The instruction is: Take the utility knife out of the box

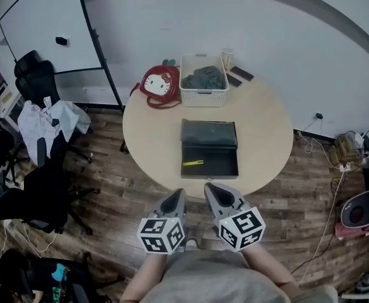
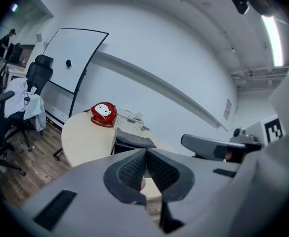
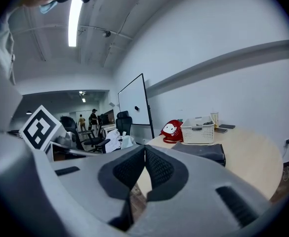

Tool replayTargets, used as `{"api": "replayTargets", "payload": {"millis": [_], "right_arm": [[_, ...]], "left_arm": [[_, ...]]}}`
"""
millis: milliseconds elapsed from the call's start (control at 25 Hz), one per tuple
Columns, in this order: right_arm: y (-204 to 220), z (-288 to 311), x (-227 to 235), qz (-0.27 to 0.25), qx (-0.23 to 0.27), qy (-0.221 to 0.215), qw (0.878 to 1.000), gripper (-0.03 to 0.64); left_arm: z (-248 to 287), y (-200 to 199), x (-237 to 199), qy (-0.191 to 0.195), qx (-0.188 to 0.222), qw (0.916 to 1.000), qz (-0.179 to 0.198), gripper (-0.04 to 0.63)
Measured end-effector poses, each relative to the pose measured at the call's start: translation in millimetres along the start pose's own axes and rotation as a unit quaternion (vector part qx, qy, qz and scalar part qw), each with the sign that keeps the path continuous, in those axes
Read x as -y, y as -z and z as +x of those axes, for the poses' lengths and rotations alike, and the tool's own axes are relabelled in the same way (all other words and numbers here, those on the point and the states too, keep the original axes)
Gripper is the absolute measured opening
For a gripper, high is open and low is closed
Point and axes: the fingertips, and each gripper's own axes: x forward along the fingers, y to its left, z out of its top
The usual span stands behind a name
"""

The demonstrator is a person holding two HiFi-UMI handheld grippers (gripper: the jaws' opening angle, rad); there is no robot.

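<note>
An open black box (image 1: 209, 147) lies in the middle of the round table (image 1: 266, 131). A yellow utility knife (image 1: 193, 163) rests inside its tray, at the left. Both grippers hover side by side just off the table's near edge, short of the box. My left gripper (image 1: 180, 193) is shut with nothing between its pads, and so is my right gripper (image 1: 209, 187). In the left gripper view the left gripper (image 2: 145, 152) points at the box (image 2: 132, 142). The right gripper (image 3: 144, 148) has the box (image 3: 201, 152) ahead to its right. The knife is hidden in both gripper views.
A white basket (image 1: 203, 81) with dark cloth, a red character bag (image 1: 161, 86), a cup (image 1: 227, 57) and flat dark devices (image 1: 238, 76) stand at the table's far side. Office chairs (image 1: 36, 81) and a whiteboard (image 1: 45, 24) are on the left. Cables and appliances (image 1: 357, 207) lie on the right.
</note>
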Motion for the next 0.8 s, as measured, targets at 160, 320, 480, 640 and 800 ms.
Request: {"api": "replayTargets", "payload": {"millis": [160, 320, 480, 640, 800], "right_arm": [[1, 12, 9, 0.005, -0.002, 0.008, 1.000, 0.000], [3, 18, 16, -0.002, -0.011, 0.011, 1.000, 0.000], [4, 25, 25, -0.016, -0.025, 0.009, 1.000, 0.000], [11, 38, 45, -0.012, -0.038, 0.009, 0.999, 0.000], [17, 56, 65, -0.026, -0.058, 0.005, 0.998, 0.000]], "left_arm": [[9, -2, -12, 0.002, -0.008, 1.0000, -0.003, 0.003], [11, -3, -20, -0.002, -0.007, 1.0000, -0.007, 0.003], [17, -3, -26, -0.005, -0.008, 0.9999, -0.014, 0.003], [32, 0, -30, -0.009, -0.018, 0.9997, -0.015, 0.003], [48, 0, -35, -0.016, -0.028, 0.9994, -0.014, 0.003]]}}
